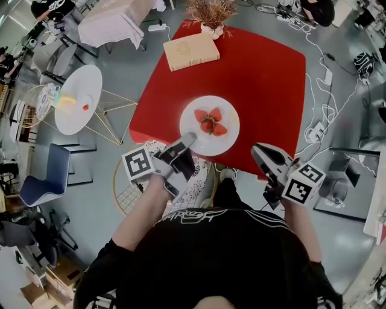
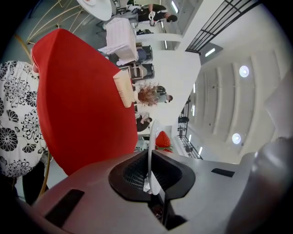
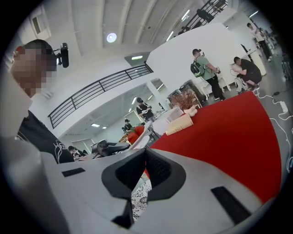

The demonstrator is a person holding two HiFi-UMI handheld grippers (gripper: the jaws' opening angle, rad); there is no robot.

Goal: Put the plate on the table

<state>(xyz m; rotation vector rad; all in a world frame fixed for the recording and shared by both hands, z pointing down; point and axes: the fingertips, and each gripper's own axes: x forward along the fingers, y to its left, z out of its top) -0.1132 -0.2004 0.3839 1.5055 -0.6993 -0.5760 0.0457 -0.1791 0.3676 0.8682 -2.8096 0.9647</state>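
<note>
A white plate with cut strawberries is over the near edge of the red table. My left gripper is shut on the plate's near-left rim. In the left gripper view the rim stands edge-on between the pads, with a strawberry beyond it and the red table to the left. I cannot tell whether the plate rests on the table or hangs just above it. My right gripper is to the right of the plate, near the table's edge, shut with nothing in it.
A tan book and a pot of dried plants sit at the table's far side. A floral-print seat is under my left arm. A round white side table stands left; cables lie on the floor right.
</note>
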